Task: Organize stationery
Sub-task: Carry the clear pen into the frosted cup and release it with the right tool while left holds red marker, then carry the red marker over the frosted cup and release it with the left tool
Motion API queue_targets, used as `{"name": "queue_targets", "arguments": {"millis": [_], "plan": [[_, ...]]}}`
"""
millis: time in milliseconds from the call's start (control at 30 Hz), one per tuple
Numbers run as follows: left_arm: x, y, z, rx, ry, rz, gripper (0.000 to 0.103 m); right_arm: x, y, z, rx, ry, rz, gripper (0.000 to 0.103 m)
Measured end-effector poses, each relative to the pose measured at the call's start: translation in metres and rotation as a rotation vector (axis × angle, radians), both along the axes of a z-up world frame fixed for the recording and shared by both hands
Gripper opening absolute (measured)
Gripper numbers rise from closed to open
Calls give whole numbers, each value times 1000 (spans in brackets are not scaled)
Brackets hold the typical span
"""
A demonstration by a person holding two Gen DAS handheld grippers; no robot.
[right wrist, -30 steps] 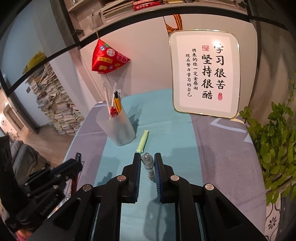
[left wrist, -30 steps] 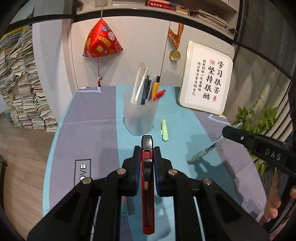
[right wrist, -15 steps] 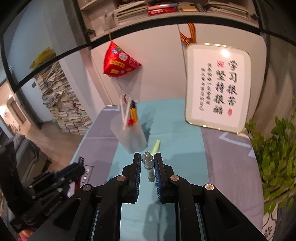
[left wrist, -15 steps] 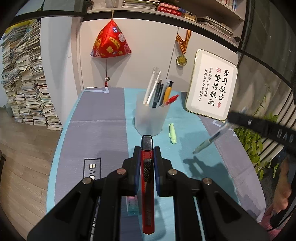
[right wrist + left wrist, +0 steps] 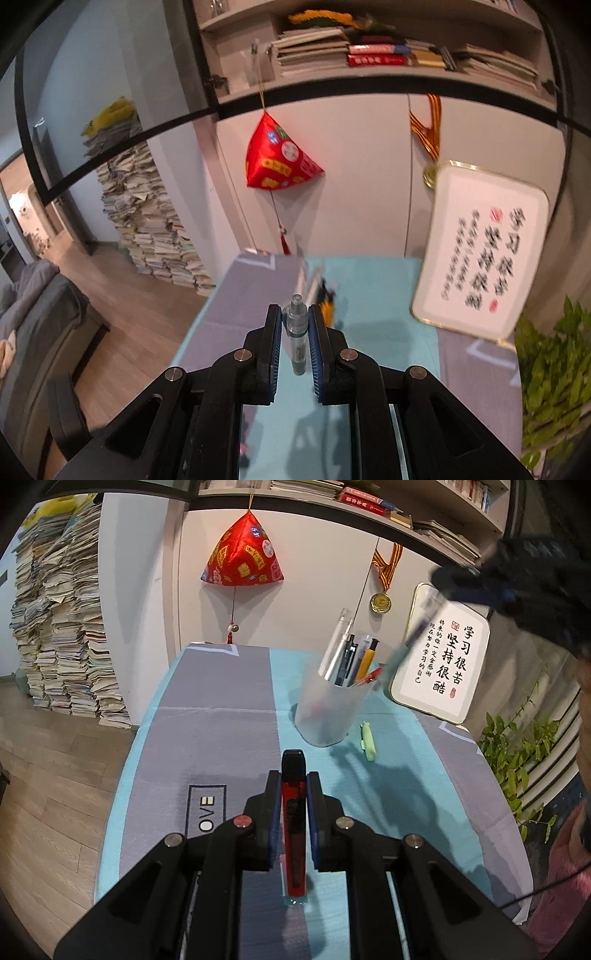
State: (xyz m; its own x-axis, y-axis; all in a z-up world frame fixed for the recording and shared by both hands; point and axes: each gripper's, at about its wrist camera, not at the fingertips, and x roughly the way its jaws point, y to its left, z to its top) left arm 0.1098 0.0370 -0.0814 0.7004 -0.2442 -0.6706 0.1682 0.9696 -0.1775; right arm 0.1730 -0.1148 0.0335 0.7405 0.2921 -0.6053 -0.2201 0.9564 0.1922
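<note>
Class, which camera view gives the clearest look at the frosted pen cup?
The left wrist view: the pen cup stands whole and sharp on the table mat, its pens visible. In the right wrist view it is blurred and mostly hidden behind the right gripper and its clear pen.

The blurred pen perhaps hangs over the cup.

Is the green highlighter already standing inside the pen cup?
No, the green highlighter lies flat on the tablecloth beside the pen cup, not inside it.
</note>
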Motion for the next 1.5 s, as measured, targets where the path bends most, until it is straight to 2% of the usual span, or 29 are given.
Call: {"name": "queue_targets", "arguments": {"millis": [233, 567, 967, 1167, 1367, 1500], "plan": [[0, 7, 1, -9, -11, -1, 11, 34, 17, -10, -25, 12, -25, 16], [2, 13, 2, -21, -19, 0, 11, 55, 18, -33, -68, 41, -72, 16], [1, 12, 4, -17, -22, 3, 11, 72, 18, -66, -58, 151, -67, 15], [1, 14, 5, -16, -25, 6, 11, 63, 13, -70, -45, 163, -53, 15], [-1, 13, 10, -15, -35, 1, 11, 34, -2, -70, -17, 142, -49, 15], [-1, 10, 15, -15, -42, -5, 11, 9, -16, -80, -18, 146, -49, 15]]}}
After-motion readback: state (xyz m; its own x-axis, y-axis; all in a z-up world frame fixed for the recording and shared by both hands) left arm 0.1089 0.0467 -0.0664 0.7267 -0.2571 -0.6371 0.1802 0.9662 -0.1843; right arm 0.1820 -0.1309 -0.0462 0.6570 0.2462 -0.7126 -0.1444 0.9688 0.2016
